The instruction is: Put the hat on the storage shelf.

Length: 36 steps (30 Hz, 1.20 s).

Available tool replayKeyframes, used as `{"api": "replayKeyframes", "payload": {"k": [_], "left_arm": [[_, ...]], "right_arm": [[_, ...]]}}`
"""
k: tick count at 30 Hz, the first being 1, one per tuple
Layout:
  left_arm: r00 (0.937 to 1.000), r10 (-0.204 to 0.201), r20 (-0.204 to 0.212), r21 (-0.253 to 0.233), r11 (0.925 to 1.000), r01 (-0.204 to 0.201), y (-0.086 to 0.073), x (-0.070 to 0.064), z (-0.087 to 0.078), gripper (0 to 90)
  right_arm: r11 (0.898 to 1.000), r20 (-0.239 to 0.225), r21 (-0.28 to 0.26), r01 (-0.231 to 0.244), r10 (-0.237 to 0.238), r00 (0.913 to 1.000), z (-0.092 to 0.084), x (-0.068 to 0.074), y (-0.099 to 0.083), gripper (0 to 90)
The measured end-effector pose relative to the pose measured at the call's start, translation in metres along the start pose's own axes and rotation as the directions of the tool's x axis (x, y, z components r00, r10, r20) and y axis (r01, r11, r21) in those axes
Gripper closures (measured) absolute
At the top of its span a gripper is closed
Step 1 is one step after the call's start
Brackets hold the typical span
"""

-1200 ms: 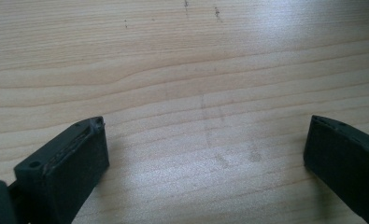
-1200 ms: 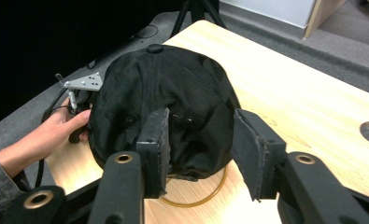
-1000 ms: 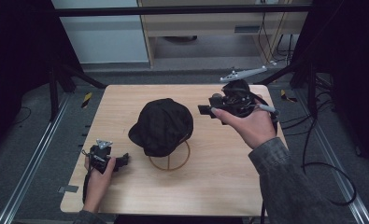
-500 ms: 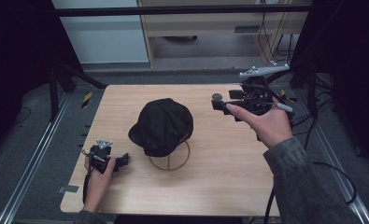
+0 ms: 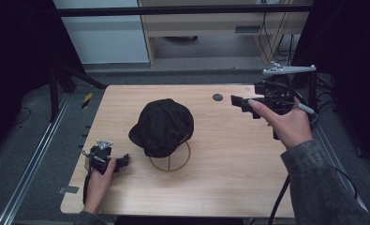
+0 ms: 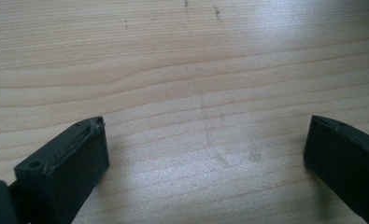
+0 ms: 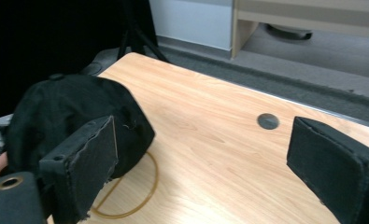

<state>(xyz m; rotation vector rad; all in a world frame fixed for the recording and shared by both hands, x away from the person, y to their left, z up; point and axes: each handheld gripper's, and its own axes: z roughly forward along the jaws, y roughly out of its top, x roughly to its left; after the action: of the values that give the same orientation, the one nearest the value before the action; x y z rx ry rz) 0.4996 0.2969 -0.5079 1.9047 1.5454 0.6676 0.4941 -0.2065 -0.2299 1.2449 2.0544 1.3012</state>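
Right tool [image 5: 242,101] jaws just opening wide, empty, well clear of the cap [image 5: 163,125]. I'm worrying about a careless re-approach tipping it off the wire stand [image 5: 169,159]. Left tool [image 5: 119,162] wide, idling.

Wire stand [image 5: 169,161] mostly hidden under black cap [image 5: 163,126] — shape perhaps ring-based.

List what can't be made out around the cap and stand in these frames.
- Stand upright: high view, the black cap covers it; just its ring base shows.
- Cap's far side: right gripper view, the near jaw overlaps it.
- Dark round spot on the table: high view, too small to identify.
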Motion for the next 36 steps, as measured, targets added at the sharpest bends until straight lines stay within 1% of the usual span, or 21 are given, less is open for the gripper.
{"api": "replayKeyframes", "payload": {"k": [5,6,7,8,11,12,14,16,20,22,26,28,29,32,33,34,36], "left_arm": [[1.0000,0.000,0.000,0.000,1.0000,0.000,0.000,0.000,0.000,0.0],[1.0000,0.000,0.000,0.000,1.0000,0.000,0.000,0.000,0.000,0.0],[1.0000,0.000,0.000,0.000,1.0000,0.000,0.000,0.000,0.000,0.0],[1.0000,0.000,0.000,0.000,1.0000,0.000,0.000,0.000,0.000,0.0],[1.0000,0.003,0.000,0.003,1.0000,-0.003,0.000,0.000,0.000,0.0],[1.0000,0.003,0.000,0.003,1.0000,-0.003,0.000,0.000,0.000,0.0],[1.0000,0.003,0.000,0.002,1.0000,-0.003,0.000,0.000,0.000,0.0],[1.0000,0.003,0.000,0.002,1.0000,-0.003,0.000,0.000,0.000,0.0],[1.0000,0.003,0.000,0.002,1.0000,-0.003,0.000,0.000,0.000,0.0],[1.0000,0.003,0.000,0.002,1.0000,-0.003,0.000,0.000,0.000,0.0],[1.0000,0.003,0.000,0.002,1.0000,-0.003,0.000,0.000,0.000,0.0],[1.0000,0.003,0.000,0.002,1.0000,-0.003,0.000,0.000,0.000,0.0],[1.0000,0.004,0.000,0.003,1.0000,-0.004,0.000,0.000,0.000,0.0],[1.0000,0.003,-0.001,0.002,1.0000,-0.003,0.000,0.000,0.000,0.0],[1.0000,0.003,0.000,0.002,1.0000,-0.003,0.000,0.000,0.000,0.0],[1.0000,0.003,0.000,0.002,1.0000,-0.003,0.000,0.000,0.000,0.0],[1.0000,0.003,-0.001,0.002,1.0000,-0.003,0.000,0.000,0.000,0.0]], "right_arm": [[1.000,0.029,-0.021,-0.008,0.008,0.9995,-0.008,-0.013,-0.006,6.6],[1.000,0.039,-0.023,-0.009,0.010,0.9992,-0.009,-0.018,-0.009,6.1],[1.000,0.039,-0.023,-0.009,0.010,0.9992,-0.009,-0.018,-0.009,6.1],[1.000,0.051,-0.023,-0.010,0.011,0.9987,-0.010,-0.023,-0.012,5.6],[1.000,0.061,-0.023,-0.013,0.014,0.9981,-0.010,-0.029,-0.016,5.1],[1.000,0.079,-0.017,-0.018,0.019,0.9967,-0.007,-0.036,-0.021,4.9],[1.000,0.083,-0.013,-0.023,0.024,0.9962,-0.006,-0.038,-0.022,4.9],[1.000,0.103,-0.006,-0.027,0.027,0.9943,-0.004,-0.045,-0.026,5.0],[0.999,0.127,-0.006,-0.045,0.045,0.9908,0.000,-0.056,-0.032,5.2],[0.999,0.131,-0.004,-0.047,0.047,0.9902,0.001,-0.057,-0.033,5.2],[0.999,0.154,0.001,-0.055,0.054,0.9866,0.002,-0.064,-0.036,6.3],[0.998,0.155,0.001,-0.060,0.059,0.9862,0.003,-0.064,-0.036,6.3],[0.998,0.163,0.002,-0.056,0.055,0.9852,0.004,-0.065,-0.037,6.9],[0.998,0.181,0.017,-0.054,0.050,0.9822,0.011,-0.068,-0.041,8.6],[0.998,0.181,0.017,-0.054,0.050,0.9822,0.011,-0.068,-0.041,8.6],[0.998,0.194,0.026,-0.054,0.048,0.9798,0.018,-0.070,-0.045,9.6],[0.998,0.197,0.029,-0.052,0.045,0.9793,0.020,-0.070,-0.046,10.0]]}}
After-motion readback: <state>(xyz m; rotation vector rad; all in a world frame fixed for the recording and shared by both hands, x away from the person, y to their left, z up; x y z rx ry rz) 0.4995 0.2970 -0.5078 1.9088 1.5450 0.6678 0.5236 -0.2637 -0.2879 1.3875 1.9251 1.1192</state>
